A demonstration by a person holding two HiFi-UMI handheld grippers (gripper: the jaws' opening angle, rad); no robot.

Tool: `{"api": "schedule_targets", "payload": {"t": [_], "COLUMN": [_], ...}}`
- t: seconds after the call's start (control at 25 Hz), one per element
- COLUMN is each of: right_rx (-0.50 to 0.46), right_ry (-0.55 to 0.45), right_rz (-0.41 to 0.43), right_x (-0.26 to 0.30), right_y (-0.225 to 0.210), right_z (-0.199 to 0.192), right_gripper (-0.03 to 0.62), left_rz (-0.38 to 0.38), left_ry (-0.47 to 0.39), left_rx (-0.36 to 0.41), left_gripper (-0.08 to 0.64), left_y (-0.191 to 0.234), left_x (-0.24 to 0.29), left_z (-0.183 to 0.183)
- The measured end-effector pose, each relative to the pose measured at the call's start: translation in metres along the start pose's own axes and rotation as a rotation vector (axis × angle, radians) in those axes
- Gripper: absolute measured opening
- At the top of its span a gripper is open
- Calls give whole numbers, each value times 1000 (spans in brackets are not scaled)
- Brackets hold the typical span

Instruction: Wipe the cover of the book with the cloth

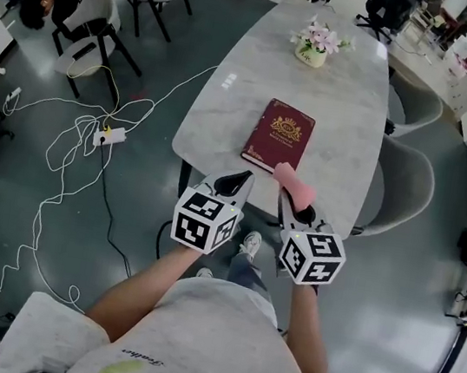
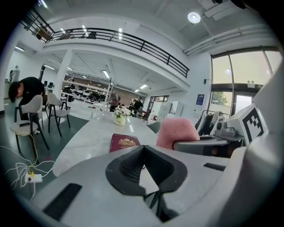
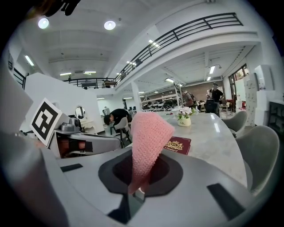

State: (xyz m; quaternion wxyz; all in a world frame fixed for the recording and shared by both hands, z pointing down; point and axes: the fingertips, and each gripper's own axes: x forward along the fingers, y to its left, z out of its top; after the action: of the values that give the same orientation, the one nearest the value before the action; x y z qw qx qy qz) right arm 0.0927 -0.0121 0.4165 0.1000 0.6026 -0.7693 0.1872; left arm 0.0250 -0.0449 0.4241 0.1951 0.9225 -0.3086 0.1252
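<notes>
Pink knitted cloth [image 1: 293, 185] poised at the table's near end, the book not yet wiped.

Nearest, the right gripper [image 1: 290, 195] has its jaws clamped on the cloth, which stands up free above them, probably so a loose fold can be pressed flat on the cover. The left gripper [image 1: 238, 180] sits just beside it on the left, jaws together on nothing, seemingly spare to steady the book. Just beyond lies the dark red book [image 1: 280, 133], closed and cover up, near the table's [image 1: 351, 112] front edge, so strokes pulled nearward risk sliding it off. Bare marble lies open left, right and beyond; the flower pot [image 1: 314, 45] stands well apart at the far end.
</notes>
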Motion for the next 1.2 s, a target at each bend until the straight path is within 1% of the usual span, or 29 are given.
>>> {"api": "schedule_targets", "payload": {"t": [0.16, 0.4, 0.52, 0.72, 0.96, 1.2], "right_rx": [-8, -31, -55, -83, -100, -142], "right_ry": [7, 39, 66, 102, 151, 198], "right_rz": [23, 72, 92, 102, 100, 99], "right_x": [25, 70, 93, 130, 172, 217], "right_y": [-23, -68, -94, -138, -189, -222], "right_z": [4, 15, 19, 25, 24, 18], "right_gripper": [20, 20, 20, 20, 20, 20], "left_rz": [20, 60, 76, 111, 155, 202], "left_ry": [10, 36, 63, 107, 131, 155], "left_rx": [5, 6, 8, -15, -44, -47], "left_gripper": [8, 8, 8, 8, 8, 8], "left_y": [12, 32, 40, 54, 69, 86], "left_x": [25, 76, 102, 138, 165, 177], "left_z": [5, 19, 21, 19, 14, 14]}}
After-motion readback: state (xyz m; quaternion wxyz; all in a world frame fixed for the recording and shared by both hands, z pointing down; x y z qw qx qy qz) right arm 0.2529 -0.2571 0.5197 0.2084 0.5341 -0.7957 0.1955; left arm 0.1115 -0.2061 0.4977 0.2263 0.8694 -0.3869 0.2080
